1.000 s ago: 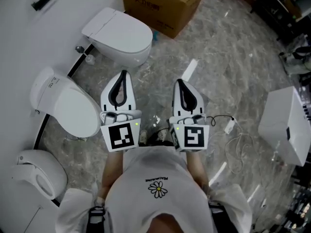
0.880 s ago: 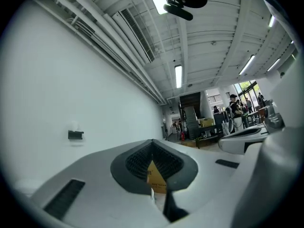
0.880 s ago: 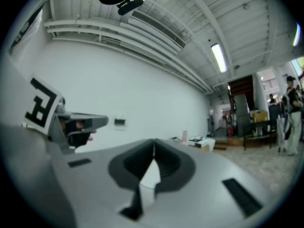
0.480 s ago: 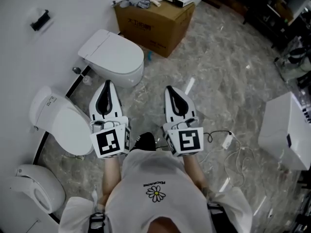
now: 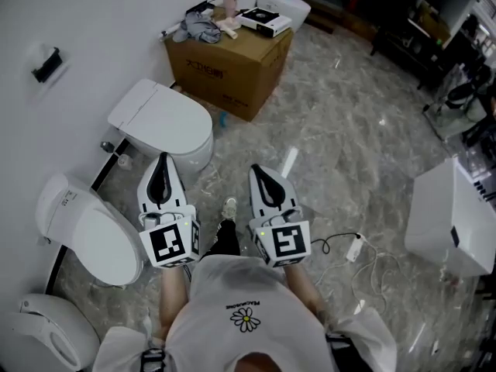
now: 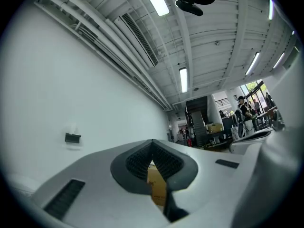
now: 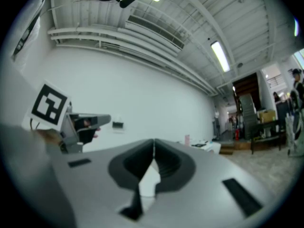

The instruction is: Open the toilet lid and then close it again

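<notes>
Both tools are shut with nothing clamped. Left tool (image 5: pixel 161 158): in its own view the jaws meet at the tips, and only a sliver of brown cardboard shows through the gap behind them. Right tool (image 5: pixel 256 170): jaws are together too. Something white shows through its gap, and we can't tell what. We see both tools side by side in front of the person's white shirt (image 5: pixel 246 316), pointing away from the body. Neither touches a toilet.

Three white toilets stand in a row along the white wall (image 5: pixel 93 14), at the head view's left.
- Far toilet (image 5: pixel 159 121): lid down, smooth flat top, rounded front. It sits just beyond the left tool's tip.
- Middle toilet (image 5: pixel 91 231): lid down, with a small label at the wall end. It is beside the left tool's body.
- Near toilet (image 5: pixel 35 338): cut off by the bottom-left corner, so we can't read its lid state.

We can't tell which of the three is the task's.

Further out, a cardboard box (image 5: pixel 225 60) stands past the far toilet with clutter on top that is too small to identify. A black bracket (image 5: pixel 45 64) hangs on the wall. A cable (image 5: pixel 353 248) lies on the marble floor (image 5: pixel 341 130) to the right. A white cabinet (image 5: pixel 449 223) is partly cut off at the right edge. The far background is dark and hard to make out.
</notes>
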